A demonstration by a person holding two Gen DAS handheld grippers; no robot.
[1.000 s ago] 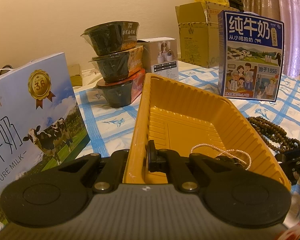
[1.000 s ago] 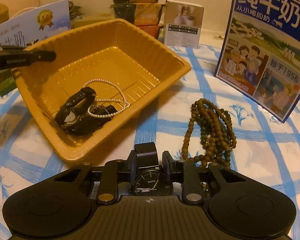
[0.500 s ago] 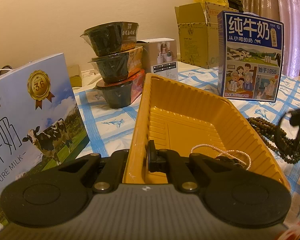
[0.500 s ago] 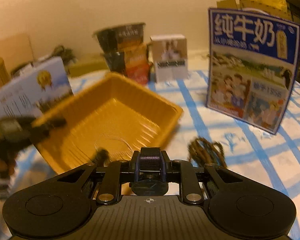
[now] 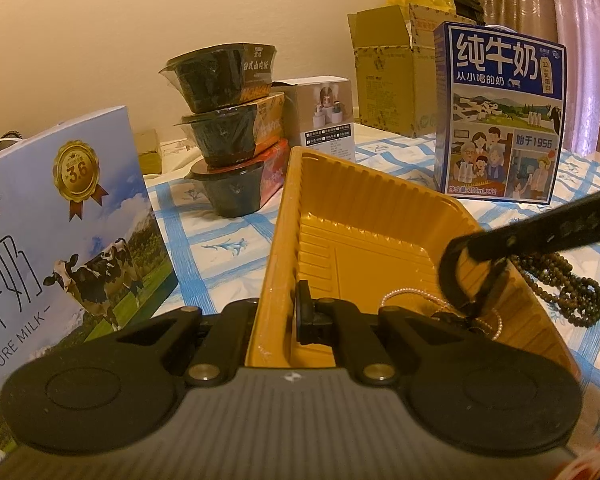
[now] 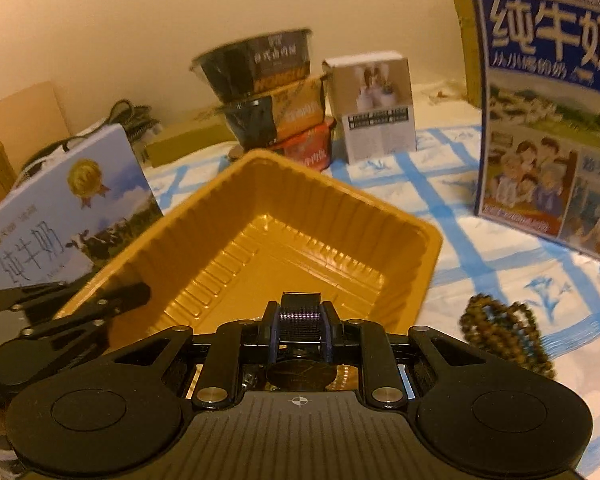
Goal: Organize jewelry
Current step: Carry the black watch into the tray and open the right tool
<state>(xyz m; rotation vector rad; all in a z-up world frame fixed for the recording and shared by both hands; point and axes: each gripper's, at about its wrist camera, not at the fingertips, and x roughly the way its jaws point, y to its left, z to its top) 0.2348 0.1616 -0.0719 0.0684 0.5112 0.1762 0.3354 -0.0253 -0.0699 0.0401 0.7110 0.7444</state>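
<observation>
Left wrist view: at the left edge a pale blue milk carton (image 5: 56, 240) with a cow is seen standing on the checked tabletop (image 5: 228, 240). To its right, at upper centre, three black bowls (image 5: 228, 132) are stacked. At lower centre the left claw (image 5: 296, 318) is clamped shut on the near wall of the yellow tray (image 5: 364, 216), one finger inside and one outside. Further right, inside the tray's lower right corner, a pearl strand (image 5: 496, 320) is seen, with a dark watch strap (image 5: 452, 276) hanging just above it from the right claw, whose black finger enters from the right edge. Outside the tray, at right, brown prayer beads (image 5: 568, 288) lie on the tabletop, and a dark blue milk box (image 5: 500, 112) stands behind.

Right wrist view: at lower left the left claw (image 6: 136, 294) is seen on the tray's (image 6: 332, 208) rim. At bottom centre the right claw (image 6: 300, 332) is closed on a black mesh-strap watch (image 6: 300, 314), its pads pressing the strap from both sides and the round dial lying just below them; the watch is held over the tray's near edge. At lower right the prayer beads (image 6: 504, 332) lie beside the tray.
</observation>
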